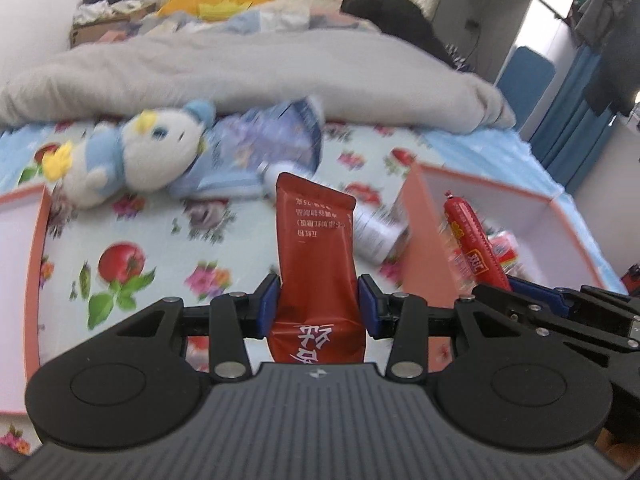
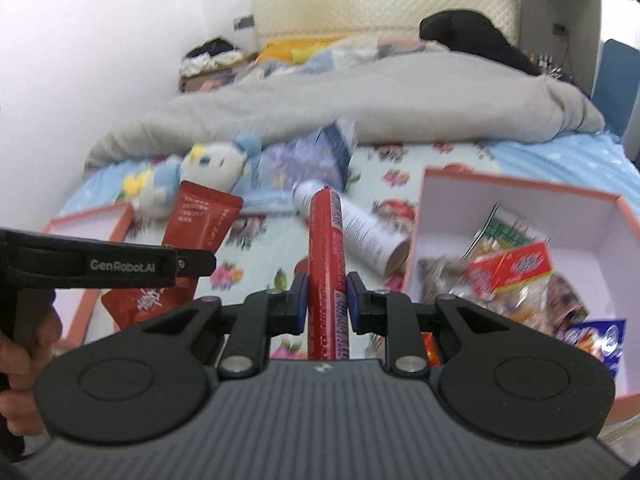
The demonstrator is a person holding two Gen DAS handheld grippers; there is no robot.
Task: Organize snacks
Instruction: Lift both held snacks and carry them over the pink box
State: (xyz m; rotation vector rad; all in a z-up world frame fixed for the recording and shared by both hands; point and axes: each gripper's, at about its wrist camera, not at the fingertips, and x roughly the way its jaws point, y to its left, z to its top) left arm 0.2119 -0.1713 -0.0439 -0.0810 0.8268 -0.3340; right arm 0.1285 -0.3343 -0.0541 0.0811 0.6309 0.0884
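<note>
The left gripper (image 1: 318, 304) clamps a dark red pouch (image 1: 316, 248) between its blue pads, jaws partly closed on the pouch's lower half. The pouch stands upright, above the flowered bedsheet (image 1: 160, 240) and clear of it.

The right gripper (image 2: 327, 300) holds a red sausage stick (image 2: 326, 264) lengthwise between narrow jaws, the pads pressing both of its sides. The stick points away from the camera, lifted above the sheet.

To the right lies an open box (image 2: 520, 196) with an orange rim and white inside, containing mixed snack packets (image 2: 516, 268). A second open box (image 1: 38, 216) lies at the left edge.

Between the boxes, a white cylindrical bottle (image 2: 368, 232) lies on its side. Farther off: a blue and white plush toy (image 1: 132, 152), a blue snack bag (image 1: 276, 136), and a grey blanket (image 1: 260, 72)
</note>
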